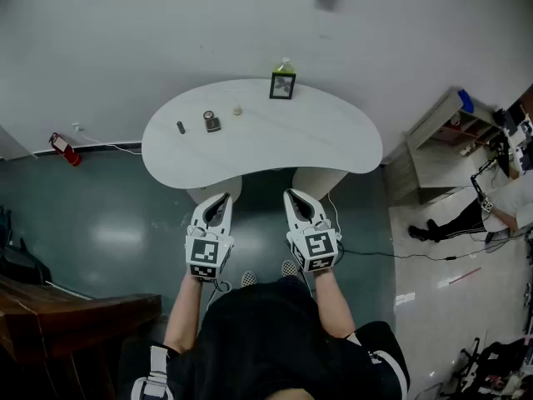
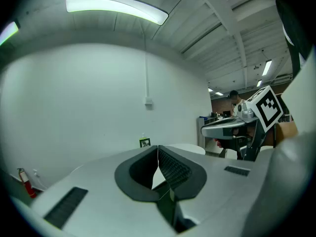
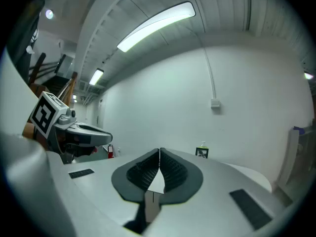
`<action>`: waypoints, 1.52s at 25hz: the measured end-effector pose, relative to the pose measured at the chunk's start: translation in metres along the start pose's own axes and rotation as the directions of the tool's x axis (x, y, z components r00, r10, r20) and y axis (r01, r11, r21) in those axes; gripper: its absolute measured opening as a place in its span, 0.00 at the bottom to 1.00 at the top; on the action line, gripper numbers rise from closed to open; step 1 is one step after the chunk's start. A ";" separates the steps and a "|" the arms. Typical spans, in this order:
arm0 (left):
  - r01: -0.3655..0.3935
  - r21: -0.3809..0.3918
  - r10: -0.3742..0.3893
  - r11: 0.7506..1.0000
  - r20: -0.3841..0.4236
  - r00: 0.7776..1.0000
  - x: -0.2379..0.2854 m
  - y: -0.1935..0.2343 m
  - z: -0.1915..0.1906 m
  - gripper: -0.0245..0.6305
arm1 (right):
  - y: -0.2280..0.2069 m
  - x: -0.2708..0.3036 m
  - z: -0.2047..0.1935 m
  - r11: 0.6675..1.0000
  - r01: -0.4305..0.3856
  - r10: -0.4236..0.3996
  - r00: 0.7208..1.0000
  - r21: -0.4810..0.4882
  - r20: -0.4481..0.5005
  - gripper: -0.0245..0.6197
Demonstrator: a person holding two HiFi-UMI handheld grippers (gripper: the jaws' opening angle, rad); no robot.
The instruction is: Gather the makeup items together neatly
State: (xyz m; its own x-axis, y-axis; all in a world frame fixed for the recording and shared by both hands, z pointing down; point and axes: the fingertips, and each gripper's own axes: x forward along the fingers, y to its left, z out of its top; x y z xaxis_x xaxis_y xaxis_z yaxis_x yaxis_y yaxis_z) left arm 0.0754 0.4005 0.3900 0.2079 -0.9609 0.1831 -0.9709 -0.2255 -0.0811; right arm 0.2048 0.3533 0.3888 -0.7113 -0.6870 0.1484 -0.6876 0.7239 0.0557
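On the white kidney-shaped table (image 1: 333, 136) lie a small dark tube (image 1: 180, 127), a dark compact (image 1: 211, 122) and a small pale round item (image 1: 237, 111), all on its left half. My left gripper (image 1: 222, 197) and right gripper (image 1: 291, 194) hover side by side over the floor, short of the table's near edge. Both are shut and hold nothing. In the left gripper view the left gripper's (image 2: 158, 147) pads meet, and in the right gripper view so do the right gripper's (image 3: 160, 150). The makeup items are too small to make out in the gripper views.
A black picture frame (image 1: 282, 85) stands at the table's far edge with a green bottle (image 1: 285, 63) behind it. A red fire extinguisher (image 1: 65, 150) lies by the wall at left. A wooden shelf unit (image 1: 437, 144) and a person (image 1: 491, 211) are at right, and dark wooden furniture (image 1: 58, 307) at lower left.
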 end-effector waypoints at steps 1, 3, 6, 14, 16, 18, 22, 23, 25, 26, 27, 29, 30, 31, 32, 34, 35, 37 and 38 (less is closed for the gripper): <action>0.002 -0.002 -0.002 1.000 0.000 1.000 0.000 0.001 -0.001 0.07 | 0.000 0.001 0.000 1.000 0.001 -0.001 1.000 0.000 0.001 0.09; 0.006 -0.007 -0.006 1.000 -0.003 1.000 0.000 0.003 -0.002 0.07 | 0.002 0.002 -0.001 1.000 0.002 -0.002 1.000 0.000 -0.001 0.08; 0.006 -0.016 -0.006 1.000 -0.009 1.000 -0.001 0.007 -0.007 0.07 | 0.008 0.004 -0.004 1.000 -0.005 0.005 1.000 -0.005 -0.007 0.08; -0.009 -0.016 0.009 1.000 -0.005 1.000 -0.004 0.022 -0.006 0.07 | 0.016 0.014 -0.006 1.000 -0.007 0.007 1.000 0.024 -0.019 0.09; -0.010 -0.020 0.010 1.000 -0.006 1.000 -0.004 0.027 -0.008 0.07 | 0.017 0.018 -0.005 1.000 -0.012 0.012 1.000 0.022 -0.022 0.09; -0.018 -0.026 0.018 0.999 -0.006 1.000 -0.005 0.032 -0.009 0.07 | 0.018 0.021 -0.005 1.000 -0.016 0.016 0.999 0.018 -0.027 0.09; -0.029 -0.037 0.028 0.999 -0.011 1.000 -0.002 0.042 -0.012 0.07 | 0.017 0.033 -0.006 1.000 -0.019 0.019 0.999 0.006 -0.042 0.09; -0.028 -0.039 0.028 0.999 -0.013 1.000 0.001 0.045 -0.013 0.07 | 0.016 0.036 -0.006 1.000 -0.018 0.018 0.999 0.006 -0.043 0.09; -0.032 -0.039 0.031 0.999 -0.014 0.999 0.008 0.049 -0.014 0.07 | 0.012 0.044 -0.009 1.000 -0.015 0.015 0.999 0.007 -0.046 0.09; -0.037 -0.039 0.037 0.999 -0.011 0.999 0.012 0.052 -0.013 0.07 | 0.010 0.049 -0.010 1.000 -0.017 0.017 0.999 0.007 -0.049 0.09; -0.046 -0.038 0.046 0.998 -0.008 0.999 0.017 0.055 -0.011 0.07 | 0.007 0.054 -0.012 1.000 -0.021 0.021 0.998 0.007 -0.052 0.09; -0.064 -0.040 0.063 0.997 -0.007 0.998 0.027 0.062 -0.009 0.07 | 0.001 0.067 -0.014 0.999 -0.031 0.032 0.998 0.008 -0.055 0.09; -0.070 -0.043 0.069 0.997 -0.010 0.998 0.033 0.065 -0.009 0.07 | -0.004 0.074 -0.015 0.999 -0.035 0.035 0.998 0.009 -0.057 0.09; -0.074 -0.047 0.073 0.996 -0.015 0.997 0.040 0.068 -0.010 0.07 | -0.009 0.081 -0.016 0.999 -0.037 0.037 0.998 0.011 -0.058 0.09; -0.075 -0.050 0.074 0.996 -0.022 0.997 0.049 0.071 -0.013 0.07 | -0.015 0.090 -0.017 0.999 -0.039 0.039 0.997 0.013 -0.060 0.09; -0.077 -0.056 0.075 0.995 -0.040 0.996 0.069 0.078 -0.019 0.07 | -0.029 0.112 -0.018 0.999 -0.045 0.046 0.997 0.016 -0.063 0.09; -0.081 -0.059 0.078 0.995 -0.049 0.996 0.080 0.083 -0.021 0.07 | -0.035 0.123 -0.019 0.999 -0.050 0.052 0.997 0.020 -0.066 0.09; -0.087 -0.068 0.083 0.994 -0.064 0.995 0.099 0.093 -0.022 0.07 | -0.046 0.144 -0.021 0.997 -0.064 0.066 0.995 0.031 -0.072 0.09; -0.090 -0.072 0.085 0.993 -0.070 0.994 0.108 0.098 -0.021 0.07 | -0.052 0.155 -0.021 0.997 -0.071 0.073 0.994 0.036 -0.075 0.09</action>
State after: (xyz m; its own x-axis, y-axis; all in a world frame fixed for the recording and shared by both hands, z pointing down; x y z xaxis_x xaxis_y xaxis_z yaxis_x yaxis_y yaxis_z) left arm 0.0005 0.2778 0.4229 0.1153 -0.9630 0.2435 -0.9918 -0.1254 -0.0262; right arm 0.1334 0.2107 0.4295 -0.7467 -0.6255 0.2261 -0.6404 0.7680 0.0097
